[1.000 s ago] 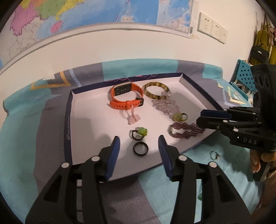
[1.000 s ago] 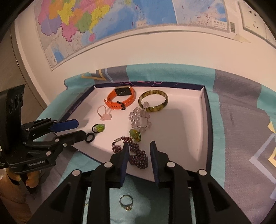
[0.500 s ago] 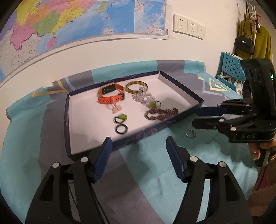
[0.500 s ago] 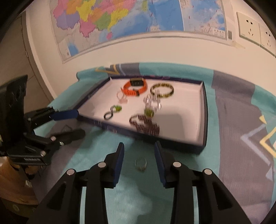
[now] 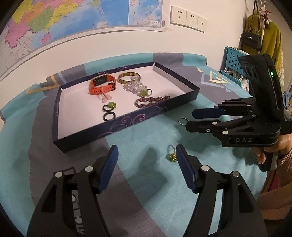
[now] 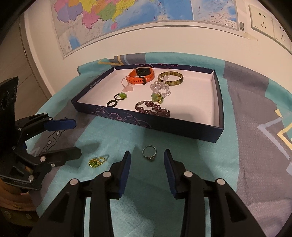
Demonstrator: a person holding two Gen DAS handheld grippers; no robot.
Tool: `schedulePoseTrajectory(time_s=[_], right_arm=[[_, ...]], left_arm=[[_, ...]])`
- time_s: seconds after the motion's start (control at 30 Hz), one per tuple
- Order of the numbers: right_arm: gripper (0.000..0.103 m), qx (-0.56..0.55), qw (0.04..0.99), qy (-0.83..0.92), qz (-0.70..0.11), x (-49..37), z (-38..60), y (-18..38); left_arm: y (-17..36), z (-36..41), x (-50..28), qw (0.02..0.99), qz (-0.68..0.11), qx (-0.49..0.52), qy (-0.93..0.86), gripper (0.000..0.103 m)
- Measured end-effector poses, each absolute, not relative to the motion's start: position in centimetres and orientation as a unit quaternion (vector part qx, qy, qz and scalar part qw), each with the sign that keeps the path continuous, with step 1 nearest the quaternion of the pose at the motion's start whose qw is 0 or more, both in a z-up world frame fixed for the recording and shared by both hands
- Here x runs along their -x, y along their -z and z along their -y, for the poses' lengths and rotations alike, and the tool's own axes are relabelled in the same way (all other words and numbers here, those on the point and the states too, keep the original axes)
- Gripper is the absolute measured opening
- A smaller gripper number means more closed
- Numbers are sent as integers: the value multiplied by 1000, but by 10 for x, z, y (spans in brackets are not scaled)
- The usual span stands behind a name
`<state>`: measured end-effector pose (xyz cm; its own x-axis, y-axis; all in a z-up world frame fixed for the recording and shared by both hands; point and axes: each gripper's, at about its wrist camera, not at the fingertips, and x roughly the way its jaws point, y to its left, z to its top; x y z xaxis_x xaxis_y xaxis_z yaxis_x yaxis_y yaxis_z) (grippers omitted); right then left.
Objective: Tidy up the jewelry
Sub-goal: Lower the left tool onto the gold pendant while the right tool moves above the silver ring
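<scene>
One tray (image 6: 218, 102). Inside lay one orange watch (image 6: 141, 75), one bangle (image 6: 170, 78), two beaded bracelets, apparently three rings. Outside: two rings.

Left gripper (image 5: 146, 158) jaws apart over cloth, green pendant (image 5: 172, 157) beside right jaw

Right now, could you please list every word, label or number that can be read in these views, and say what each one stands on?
"DAS": on the side of the right gripper.
Print on the wall map and its barcode label: too small to read.
White logo on the box rim: blurred.
White lettering on the left gripper: upside down and cut off, unreadable.
</scene>
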<state>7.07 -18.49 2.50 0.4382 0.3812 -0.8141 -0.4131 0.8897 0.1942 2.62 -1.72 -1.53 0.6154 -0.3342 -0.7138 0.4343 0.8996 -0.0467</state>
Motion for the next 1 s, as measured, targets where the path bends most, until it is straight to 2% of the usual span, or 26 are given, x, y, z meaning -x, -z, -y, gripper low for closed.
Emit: schedulePoseTrajectory(time_s=[0.53, 0.77, 1.0], right_arm=[[38, 20, 846, -230, -480, -72, 183, -22], [39, 16, 845, -233, -481, -72, 185, -22], [39, 15, 844, -237, -481, -71, 184, -21]], left_arm=[[25, 38, -23, 882, -399, -70, 240, 63], [33, 50, -28, 869, -418, -73, 254, 36], [36, 47, -31, 869, -424, -67, 246, 20]])
